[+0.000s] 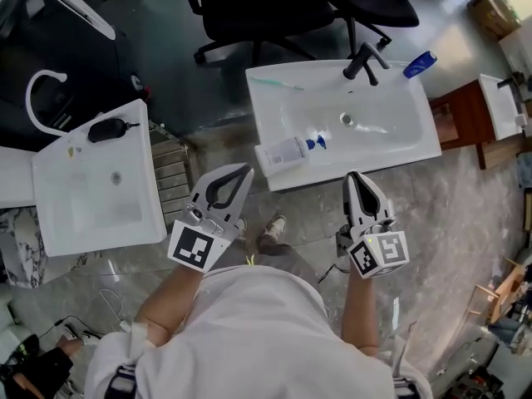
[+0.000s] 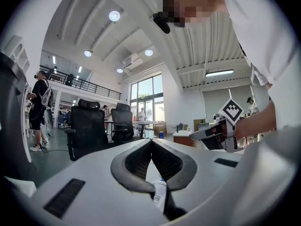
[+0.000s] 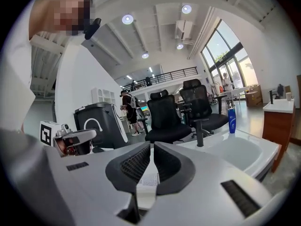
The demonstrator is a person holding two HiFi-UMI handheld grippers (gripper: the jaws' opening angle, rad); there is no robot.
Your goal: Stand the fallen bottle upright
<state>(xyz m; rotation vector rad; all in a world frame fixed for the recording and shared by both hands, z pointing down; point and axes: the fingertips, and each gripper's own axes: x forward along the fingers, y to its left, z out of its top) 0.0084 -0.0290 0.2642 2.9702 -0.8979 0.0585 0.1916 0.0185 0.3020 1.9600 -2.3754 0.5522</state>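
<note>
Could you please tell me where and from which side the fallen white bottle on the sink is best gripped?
Probably the white bottle at mid-body, jaws across its width, coming from the near edge of the sink. It lies flat along that front rim, blue cap pointing right, so its long sides are exposed and the cap end is narrow.

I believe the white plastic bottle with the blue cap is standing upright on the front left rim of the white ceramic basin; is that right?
Not quite. The white plastic bottle with the blue cap is lying on its side, not standing upright, on the front left rim of the white ceramic basin. The head view shows it.
</note>
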